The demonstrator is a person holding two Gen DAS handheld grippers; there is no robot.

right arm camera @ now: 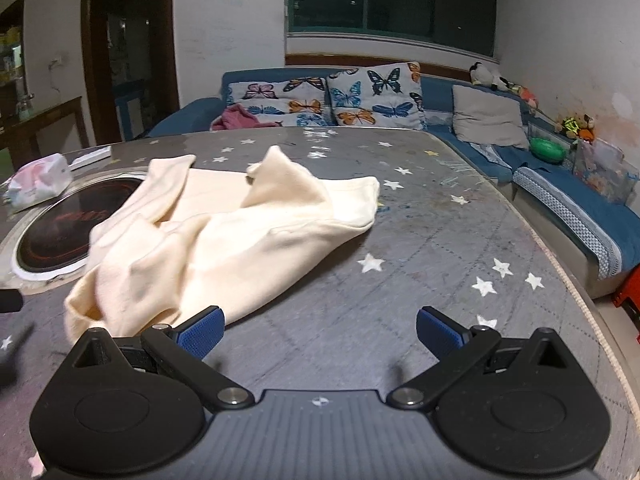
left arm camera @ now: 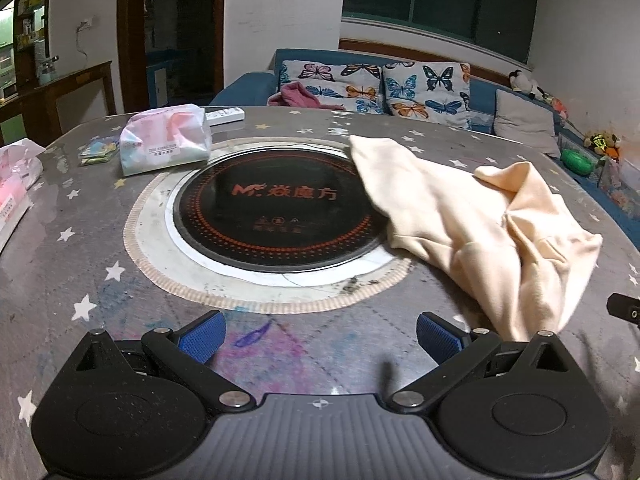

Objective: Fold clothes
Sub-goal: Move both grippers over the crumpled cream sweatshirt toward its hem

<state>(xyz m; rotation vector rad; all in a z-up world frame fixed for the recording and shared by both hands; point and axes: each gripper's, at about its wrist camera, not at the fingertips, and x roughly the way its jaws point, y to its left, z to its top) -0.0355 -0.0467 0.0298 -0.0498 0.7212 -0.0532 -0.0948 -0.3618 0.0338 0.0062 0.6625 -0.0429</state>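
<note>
Now I see both sets of jaws spread, holding nothing. Cream garment (left arm camera: 472,220) lies crumpled on the counter (right arm camera: 420,240), ahead-right of my left gripper (left arm camera: 320,338), ahead-left of my right gripper (right arm camera: 320,332).

My right gripper (right arm camera: 320,332) hangs over the star-printed table (right arm camera: 420,248), jaws spread wide with nothing between them. The cream garment (right arm camera: 224,236) lies crumpled at ten o'clock, its near hem just beside my left blue pad (right arm camera: 202,332), overlapping the round cooktop (right arm camera: 52,236).
</note>
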